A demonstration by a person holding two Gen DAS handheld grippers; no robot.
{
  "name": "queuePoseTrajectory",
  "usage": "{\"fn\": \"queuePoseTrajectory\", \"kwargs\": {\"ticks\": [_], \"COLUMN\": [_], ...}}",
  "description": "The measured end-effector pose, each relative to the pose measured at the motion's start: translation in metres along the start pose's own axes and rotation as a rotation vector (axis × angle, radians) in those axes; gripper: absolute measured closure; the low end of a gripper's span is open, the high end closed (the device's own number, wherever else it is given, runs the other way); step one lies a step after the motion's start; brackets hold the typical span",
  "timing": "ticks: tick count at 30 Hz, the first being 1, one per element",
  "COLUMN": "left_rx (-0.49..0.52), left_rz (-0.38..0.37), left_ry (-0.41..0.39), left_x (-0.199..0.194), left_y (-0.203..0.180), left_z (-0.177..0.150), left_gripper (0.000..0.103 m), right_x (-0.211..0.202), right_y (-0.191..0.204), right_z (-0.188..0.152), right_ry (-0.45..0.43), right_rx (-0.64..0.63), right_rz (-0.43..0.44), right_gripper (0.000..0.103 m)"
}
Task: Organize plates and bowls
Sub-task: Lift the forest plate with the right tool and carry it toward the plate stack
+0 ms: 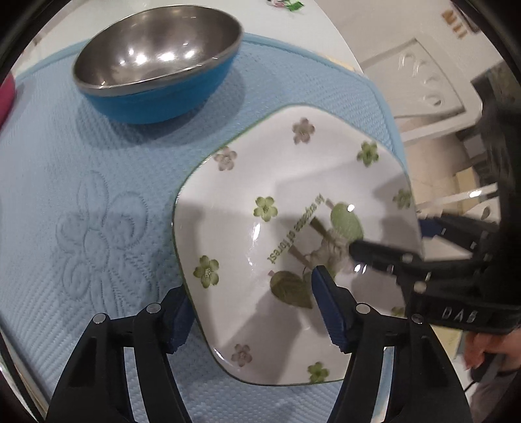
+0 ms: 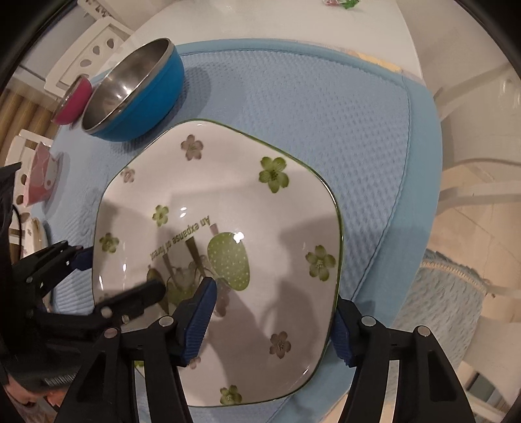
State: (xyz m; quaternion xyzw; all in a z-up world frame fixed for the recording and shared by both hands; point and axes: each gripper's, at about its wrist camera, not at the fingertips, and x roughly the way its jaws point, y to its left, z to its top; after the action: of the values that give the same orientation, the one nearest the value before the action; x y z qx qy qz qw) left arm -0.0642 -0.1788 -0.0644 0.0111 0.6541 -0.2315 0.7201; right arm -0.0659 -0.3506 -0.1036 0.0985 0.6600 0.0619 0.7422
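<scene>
Left wrist, glossy squarish floral plate (image 1: 293, 201), quilted blue mat (image 1: 81, 195).

A quilted light-blue mat (image 2: 325, 130) with a stitched floral motif (image 1: 97, 234) covers the white surface (image 2: 293, 22), its smooth blue border (image 2: 420, 182) draping over the edge. A white chair (image 2: 478, 192) stands just beside the surface on a beige tiled floor (image 1: 436, 169). A small pink-and-white carton (image 2: 40, 179) rests on the mat's far-left side.

Black left claw (image 1: 252, 312), blue ribbed pads (image 1: 327, 309), silver screws (image 1: 361, 307).
</scene>
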Motion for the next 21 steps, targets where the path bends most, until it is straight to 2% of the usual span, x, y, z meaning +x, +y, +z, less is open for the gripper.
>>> {"fn": "queuePoseTrajectory", "kwargs": {"ticks": [4,7,10,21], "left_rx": [0.046,0.035,0.043,0.015], "left_rz": [0.027,0.01,0.033,0.064], "left_ry": [0.0,0.005,0.005,-0.001], "left_x": [-0.007,-0.007,-0.01,-0.021], "left_y": [0.002,0.01,0.02,0.048], "left_z": [-0.003,-0.008,-0.014,-0.026], "left_gripper": [0.039,0.039,0.039,0.039], "right_x": [-0.001,0.0,0.0,0.009], "right_y": [-0.002,0.004,0.007,0.041], "right_z": [-0.003,-0.007,-0.013,-0.02], "right_ry": [-0.018,-0.024,-0.03,-0.014], "right_rx": [0.042,0.052,0.053,-0.011], "right_rz": [0.07,0.091,0.127,0.168], "right_gripper": [0.04,0.04,0.04,0.04]}}
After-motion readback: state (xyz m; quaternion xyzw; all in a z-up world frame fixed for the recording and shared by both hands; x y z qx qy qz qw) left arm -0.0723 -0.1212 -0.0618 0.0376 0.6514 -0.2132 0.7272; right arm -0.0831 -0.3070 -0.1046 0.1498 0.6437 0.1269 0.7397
